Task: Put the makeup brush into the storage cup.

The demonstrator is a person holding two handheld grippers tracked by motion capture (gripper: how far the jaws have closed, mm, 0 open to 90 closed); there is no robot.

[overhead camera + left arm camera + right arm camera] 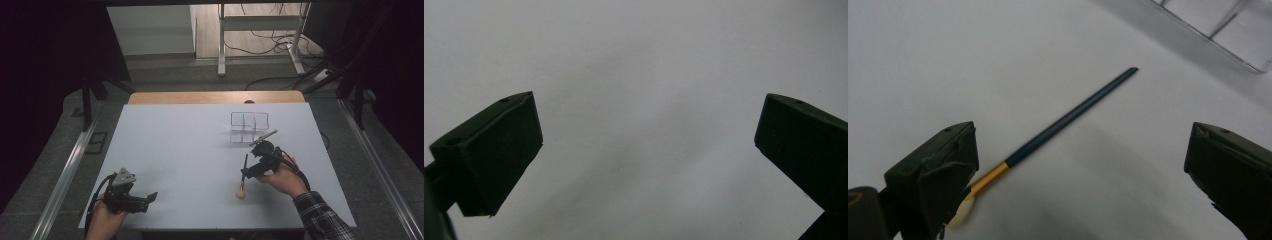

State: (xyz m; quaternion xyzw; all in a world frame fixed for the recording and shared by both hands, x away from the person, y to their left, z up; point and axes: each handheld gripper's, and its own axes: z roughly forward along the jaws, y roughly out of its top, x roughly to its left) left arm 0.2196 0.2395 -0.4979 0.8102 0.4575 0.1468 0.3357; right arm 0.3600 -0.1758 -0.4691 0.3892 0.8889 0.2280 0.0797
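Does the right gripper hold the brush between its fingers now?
No, the right gripper is open and the makeup brush lies on the white table, beside one finger.

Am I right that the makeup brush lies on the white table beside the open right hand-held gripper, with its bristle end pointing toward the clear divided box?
Not quite: the right gripper view shows the makeup brush with its dark handle tip, not its bristles, pointing toward the clear divided box. The rest holds: it lies on the white table beside the open right hand-held gripper.
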